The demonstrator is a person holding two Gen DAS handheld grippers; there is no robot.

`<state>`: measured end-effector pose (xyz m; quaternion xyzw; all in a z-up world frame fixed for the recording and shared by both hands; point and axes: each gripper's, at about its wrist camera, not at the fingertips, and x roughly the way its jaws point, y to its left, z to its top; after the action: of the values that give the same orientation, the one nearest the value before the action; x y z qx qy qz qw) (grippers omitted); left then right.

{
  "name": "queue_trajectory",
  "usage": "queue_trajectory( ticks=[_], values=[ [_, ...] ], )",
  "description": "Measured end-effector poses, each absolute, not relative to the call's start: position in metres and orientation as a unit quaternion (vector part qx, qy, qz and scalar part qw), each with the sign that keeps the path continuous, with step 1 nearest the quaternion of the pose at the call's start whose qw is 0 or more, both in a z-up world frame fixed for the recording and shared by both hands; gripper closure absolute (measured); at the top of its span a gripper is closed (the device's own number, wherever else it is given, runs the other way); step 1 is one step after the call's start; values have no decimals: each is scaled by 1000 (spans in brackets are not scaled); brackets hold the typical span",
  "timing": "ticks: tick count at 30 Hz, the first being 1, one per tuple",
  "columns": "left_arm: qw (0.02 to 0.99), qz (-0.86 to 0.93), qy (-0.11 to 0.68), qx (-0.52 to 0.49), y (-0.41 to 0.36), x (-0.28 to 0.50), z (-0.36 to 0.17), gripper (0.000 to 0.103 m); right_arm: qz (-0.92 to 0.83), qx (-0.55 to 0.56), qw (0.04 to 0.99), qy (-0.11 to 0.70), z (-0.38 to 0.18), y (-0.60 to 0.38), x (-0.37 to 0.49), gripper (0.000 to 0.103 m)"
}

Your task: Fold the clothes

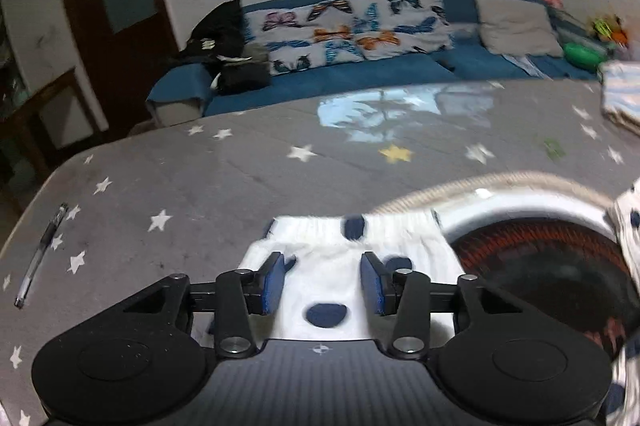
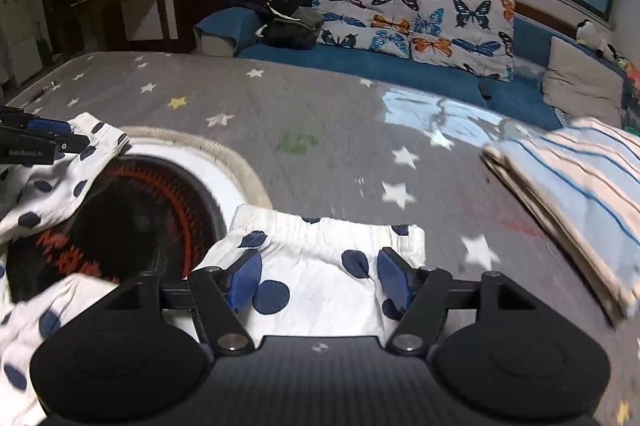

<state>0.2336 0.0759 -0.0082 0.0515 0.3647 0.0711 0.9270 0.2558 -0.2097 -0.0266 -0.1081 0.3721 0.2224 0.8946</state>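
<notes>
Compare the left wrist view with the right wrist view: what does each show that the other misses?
Only the left wrist view shows the clear plastic pen near the table edge. Only the right wrist view shows the whole folded blue-and-cream striped cloth and the left gripper from outside. Both show the white navy-dotted garment, the round black-and-orange inset, the grey star-print table cover and the butterfly cushions.

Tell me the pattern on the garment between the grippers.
White garment with dark navy dots; clearest in the right wrist view.

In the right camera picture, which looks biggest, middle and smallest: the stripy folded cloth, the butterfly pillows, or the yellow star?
1. Striped folded cloth, though it is nearest the camera, so that may flatter it.
2. Butterfly pillows.
3. Yellow star, clearly smallest.
</notes>
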Motion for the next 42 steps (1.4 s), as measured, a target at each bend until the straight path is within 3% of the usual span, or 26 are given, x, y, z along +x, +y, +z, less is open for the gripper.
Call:
queue_trajectory(
  ticks=[13, 15, 17, 22, 30, 42],
  values=[
    [919, 160, 357, 50, 139, 264, -8, 53, 146, -57, 915, 371, -27, -236, 320, 38],
    [918, 173, 355, 48, 144, 265, -9, 48, 118, -47, 920, 372, -27, -241, 326, 38],
    [917, 184, 352, 47, 147, 264, -10, 36, 101, -42, 922, 372, -27, -245, 329, 38],
    [915, 191, 351, 48, 150, 259, -6, 33, 85, -57, 924, 369, -24, -247, 332, 38],
    [930, 128, 340, 52, 122, 218, 17, 33, 140, -85, 914, 370, -17, -231, 319, 37],
    [913, -79, 401, 17, 38, 118, 16, 33, 130, -68, 914, 378, -10, -236, 314, 34]
  ],
)
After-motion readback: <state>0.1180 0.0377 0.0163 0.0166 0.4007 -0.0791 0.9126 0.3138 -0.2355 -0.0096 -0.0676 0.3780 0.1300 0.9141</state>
